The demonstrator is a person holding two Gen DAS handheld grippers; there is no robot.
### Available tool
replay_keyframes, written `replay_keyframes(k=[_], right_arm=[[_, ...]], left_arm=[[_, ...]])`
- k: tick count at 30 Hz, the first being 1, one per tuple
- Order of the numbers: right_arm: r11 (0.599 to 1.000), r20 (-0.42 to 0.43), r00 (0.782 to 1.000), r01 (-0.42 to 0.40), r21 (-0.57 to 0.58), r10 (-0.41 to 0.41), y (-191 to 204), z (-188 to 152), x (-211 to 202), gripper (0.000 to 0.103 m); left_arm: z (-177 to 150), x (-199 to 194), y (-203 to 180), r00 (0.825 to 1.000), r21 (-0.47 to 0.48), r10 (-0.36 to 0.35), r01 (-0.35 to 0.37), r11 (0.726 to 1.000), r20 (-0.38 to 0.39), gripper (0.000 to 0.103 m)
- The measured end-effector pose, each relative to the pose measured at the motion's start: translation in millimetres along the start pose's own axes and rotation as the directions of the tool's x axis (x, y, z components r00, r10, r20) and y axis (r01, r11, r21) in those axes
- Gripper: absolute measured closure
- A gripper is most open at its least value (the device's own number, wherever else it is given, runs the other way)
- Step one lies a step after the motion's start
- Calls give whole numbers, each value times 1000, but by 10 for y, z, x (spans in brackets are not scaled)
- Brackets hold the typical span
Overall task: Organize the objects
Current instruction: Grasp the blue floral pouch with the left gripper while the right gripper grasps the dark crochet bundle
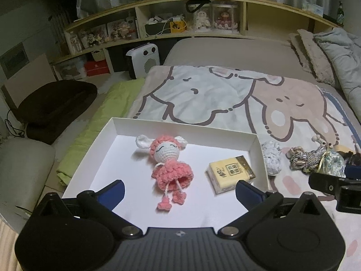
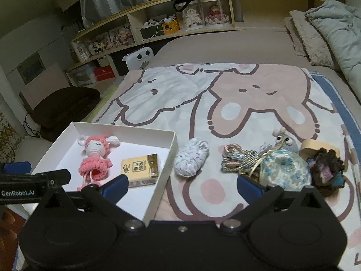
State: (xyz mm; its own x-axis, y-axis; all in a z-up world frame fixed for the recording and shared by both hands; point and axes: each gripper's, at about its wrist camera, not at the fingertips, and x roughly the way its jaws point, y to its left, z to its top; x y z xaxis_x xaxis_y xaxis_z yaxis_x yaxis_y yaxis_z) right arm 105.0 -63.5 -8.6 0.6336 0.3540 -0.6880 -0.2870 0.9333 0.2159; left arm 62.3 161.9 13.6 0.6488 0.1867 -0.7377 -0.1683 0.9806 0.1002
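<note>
Right wrist view: right gripper point(image 2: 180, 185) spread, empty; left gripper point(image 1: 179, 188) likewise. Pinch the yarn ball point(image 2: 191, 158) just beside the white box point(image 2: 162, 178) across its middle, then lift.

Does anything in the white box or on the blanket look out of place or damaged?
Nothing looks damaged or spilled. The pink doll and tissue pack lie in the white box. The yarn ball and other trinkets lie outside it.
</note>
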Motion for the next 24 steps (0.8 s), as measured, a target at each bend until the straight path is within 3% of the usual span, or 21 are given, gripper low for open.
replay_keyframes(k=[10, 24], right_arm=[[996, 13, 996, 87, -20, -87, -443, 24, -134, 0], [980, 14, 981, 191, 47, -192, -1248, 3, -255, 0]], left_arm=[[30, 51, -418, 1000, 42, -15, 15, 999, 9, 0], [84, 99, -918, 996, 19, -83, 82, 996, 17, 0]])
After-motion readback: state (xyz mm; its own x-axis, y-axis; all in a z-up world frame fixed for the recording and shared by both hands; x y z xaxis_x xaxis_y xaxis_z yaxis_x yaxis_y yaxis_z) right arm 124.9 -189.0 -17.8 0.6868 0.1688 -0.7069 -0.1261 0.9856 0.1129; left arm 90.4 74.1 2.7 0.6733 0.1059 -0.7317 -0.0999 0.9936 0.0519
